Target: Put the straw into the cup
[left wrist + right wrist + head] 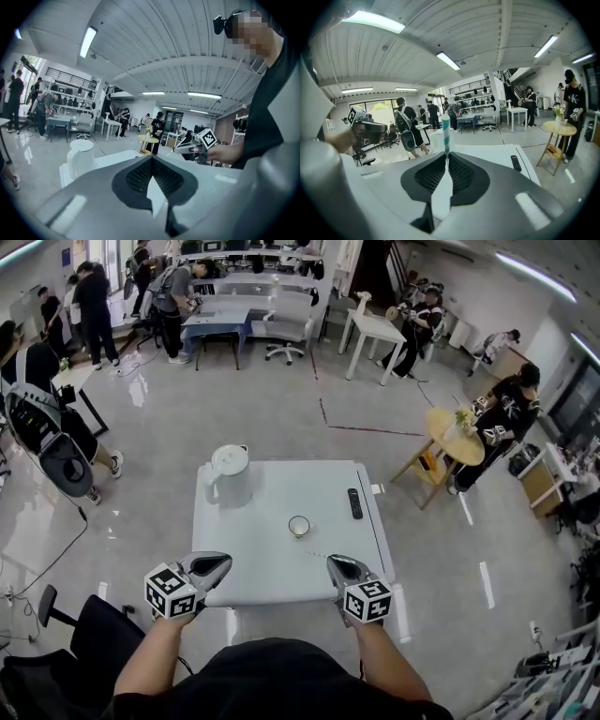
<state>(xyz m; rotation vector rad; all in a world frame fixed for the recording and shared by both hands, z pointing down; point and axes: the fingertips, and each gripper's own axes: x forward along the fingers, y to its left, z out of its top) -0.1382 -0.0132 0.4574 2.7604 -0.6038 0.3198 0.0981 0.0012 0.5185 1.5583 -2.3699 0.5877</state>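
Observation:
A small white cup (299,526) with a dark inside stands upright on the white table (272,573), right of its middle. My right gripper (333,564) hovers over the table's near edge, below and right of the cup. It is shut on a white straw with teal stripes (446,133), which sticks straight out past the fingertips (446,157). My left gripper (223,565) is at the near left edge, shut with nothing between its jaws (151,159). The cup does not show in either gripper view.
A white kettle (228,474) stands at the table's far left corner and a black remote (355,503) lies near the right edge. A black office chair (89,643) is at my left. A round wooden side table (453,439) and several people stand around the room.

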